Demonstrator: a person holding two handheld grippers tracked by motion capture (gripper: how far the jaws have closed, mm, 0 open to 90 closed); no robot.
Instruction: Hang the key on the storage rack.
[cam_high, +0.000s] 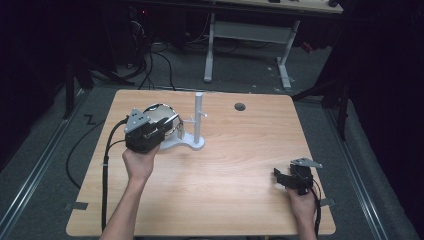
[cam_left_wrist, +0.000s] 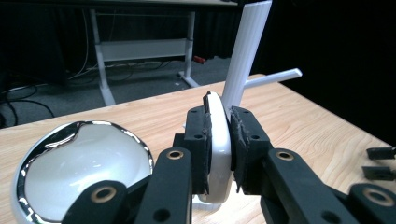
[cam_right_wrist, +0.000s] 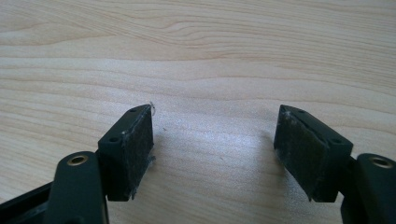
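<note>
The left tongs (cam_high: 165, 125) are clamped on the white handle (cam_left_wrist: 217, 140) of a shiny round mirror-like piece (cam_high: 159, 114), its chrome-rimmed white dome (cam_left_wrist: 79, 168) lying just beside the jaws in the left gripper view. This sits at the far left part of the surface (cam_high: 240, 165), touching or just against a white stand (cam_high: 197, 125) whose upright post carries short side pegs; one peg (cam_left_wrist: 273, 77) sticks out past the post in the left gripper view. The post rises directly behind the held handle, so it blocks the way forward from those jaws.

The right tongs (cam_high: 282, 177) rest low near the surface's near right corner, jaws spread wide with bare wood grain between the pads (cam_right_wrist: 135, 149), well apart from the stand.

The surface is pale wood with a small dark round hole (cam_high: 240, 106) near its far edge. Two bits of grey tape (cam_high: 76, 205) sit at the near edge corners. Beyond lies grey floor with black cables (cam_high: 160, 65) and a white-legged desk (cam_high: 250, 37) in a dark room. The middle and near parts of the surface lie open between the two hands
</note>
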